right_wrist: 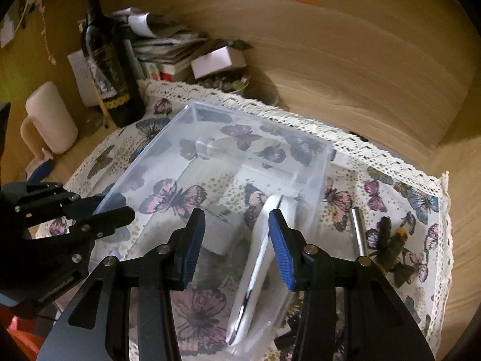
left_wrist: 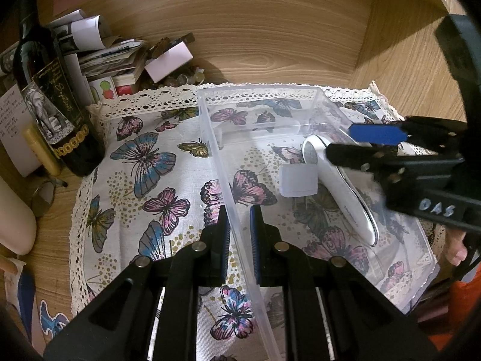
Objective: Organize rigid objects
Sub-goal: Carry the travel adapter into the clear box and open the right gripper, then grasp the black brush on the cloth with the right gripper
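Note:
A clear plastic box [left_wrist: 207, 126] [right_wrist: 318, 180] stands on a butterfly-print cloth. A white handheld device [left_wrist: 345, 192] [right_wrist: 258, 258] and a small white cube [left_wrist: 297, 180] [right_wrist: 218, 237] lie inside it. My left gripper [left_wrist: 240, 228] [right_wrist: 111, 207] straddles the box's left wall, pads [left_wrist: 226, 240] close on either side; I cannot tell if they pinch it. My right gripper [right_wrist: 237, 249] [left_wrist: 354, 141] is open above the box, over the device and holding nothing. A metal rod [right_wrist: 359, 231] and a dark clip-like object [right_wrist: 390, 246] lie on the cloth right of the box.
A dark wine bottle [left_wrist: 54, 105] [right_wrist: 111, 69], a pile of papers and small boxes [left_wrist: 114, 57], and a pale mug [right_wrist: 51, 120] stand at the back left. Wooden walls enclose the back and right. The cloth [left_wrist: 144, 162] has a lace edge.

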Available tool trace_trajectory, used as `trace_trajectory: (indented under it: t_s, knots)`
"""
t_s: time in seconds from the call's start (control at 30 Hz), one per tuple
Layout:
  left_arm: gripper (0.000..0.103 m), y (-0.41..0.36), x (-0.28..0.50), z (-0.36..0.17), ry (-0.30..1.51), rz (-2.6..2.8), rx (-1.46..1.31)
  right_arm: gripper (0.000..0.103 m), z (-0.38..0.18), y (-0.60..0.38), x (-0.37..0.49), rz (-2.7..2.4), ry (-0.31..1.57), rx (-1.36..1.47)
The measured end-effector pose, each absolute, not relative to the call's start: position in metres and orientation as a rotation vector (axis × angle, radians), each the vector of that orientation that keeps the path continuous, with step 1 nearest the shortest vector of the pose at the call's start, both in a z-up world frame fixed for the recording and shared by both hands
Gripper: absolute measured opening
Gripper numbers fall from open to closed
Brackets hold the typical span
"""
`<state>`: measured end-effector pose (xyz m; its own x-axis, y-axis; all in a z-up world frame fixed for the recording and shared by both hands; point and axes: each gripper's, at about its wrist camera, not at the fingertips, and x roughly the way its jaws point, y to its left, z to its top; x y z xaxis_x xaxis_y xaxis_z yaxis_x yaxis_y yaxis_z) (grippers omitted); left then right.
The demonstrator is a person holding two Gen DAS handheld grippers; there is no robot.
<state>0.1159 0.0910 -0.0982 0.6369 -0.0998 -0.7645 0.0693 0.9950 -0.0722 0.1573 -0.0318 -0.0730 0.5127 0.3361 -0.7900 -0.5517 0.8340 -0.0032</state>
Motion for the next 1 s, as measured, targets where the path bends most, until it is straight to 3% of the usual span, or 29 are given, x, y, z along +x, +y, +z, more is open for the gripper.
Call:
trace_trajectory:
  t_s: [0.13,0.2,0.53,1.0]
  knots:
    - [0.013,0.091,0.116,-0.098,0.876,-0.096,-0.038,0.049,-0.059,-0.049,0.153,0.499,0.83,-0.24]
    - [0.013,0.091,0.116,-0.098,0.876,-0.096,-0.039,0.06,-0.051,-0.061,0.149,0.459,0.791,-0.221]
    - [0.013,0.092,0.114,-0.098,0.877,-0.097,-0.044,0.061,-0.041,-0.134,0.139,0.251,0.759,-0.153]
    - [0.013,0.091,0.113,-0.096,0.88,-0.094,-0.046,0.061,-0.112,-0.145,0.134,0.294,0.98,-0.032]
